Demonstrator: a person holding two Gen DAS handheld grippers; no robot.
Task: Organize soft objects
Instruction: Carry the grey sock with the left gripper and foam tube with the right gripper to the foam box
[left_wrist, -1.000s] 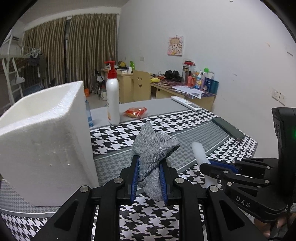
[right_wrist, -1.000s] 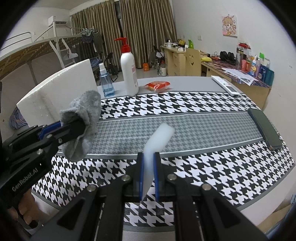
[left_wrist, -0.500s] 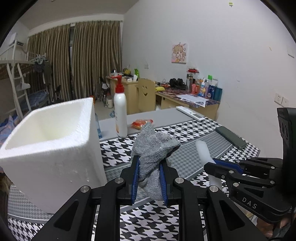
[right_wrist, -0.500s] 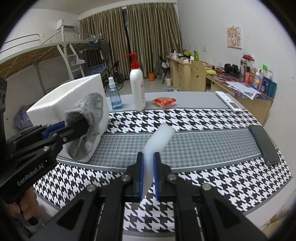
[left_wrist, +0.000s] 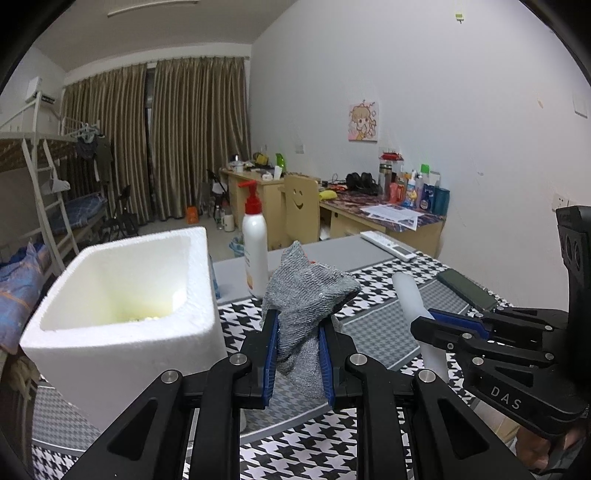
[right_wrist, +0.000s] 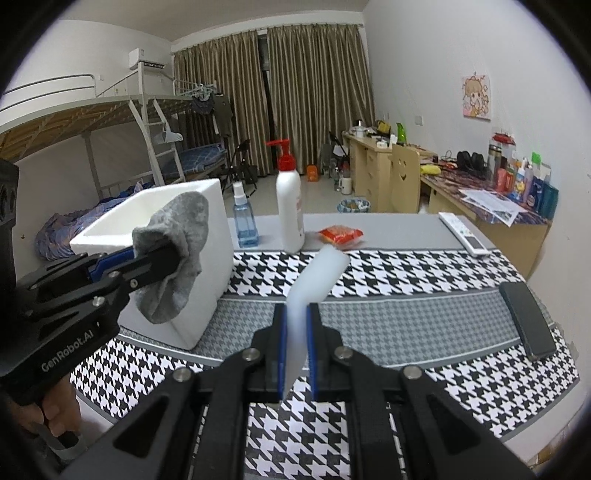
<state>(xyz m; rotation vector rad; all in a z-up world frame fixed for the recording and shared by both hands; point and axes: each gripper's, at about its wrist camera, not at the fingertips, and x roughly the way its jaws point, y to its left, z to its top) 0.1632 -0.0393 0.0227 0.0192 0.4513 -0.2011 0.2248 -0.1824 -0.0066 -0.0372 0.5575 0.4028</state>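
My left gripper (left_wrist: 295, 350) is shut on a crumpled grey sock (left_wrist: 306, 299), held above the table, just right of the white foam box (left_wrist: 122, 306). The box's opening faces up, with small yellowish bits on its floor. In the right wrist view the same left gripper (right_wrist: 159, 258) holds the grey sock (right_wrist: 177, 258) in front of the foam box (right_wrist: 207, 266). My right gripper (right_wrist: 297, 332) is shut on a white soft foam strip (right_wrist: 314, 280) that sticks up and forward. That strip (left_wrist: 406, 295) and the right gripper (left_wrist: 424, 321) show at right in the left wrist view.
A houndstooth cloth (right_wrist: 406, 266) covers the table. At its back stand a white pump bottle (right_wrist: 290, 214), a blue spray bottle (right_wrist: 243, 221), an orange snack packet (right_wrist: 340, 233) and a remote (right_wrist: 465, 234). A dark phone (right_wrist: 526, 321) lies at the right edge.
Both grippers have risen with the sock and the strip still held. The foam box now sits lower in view and its inside shows.
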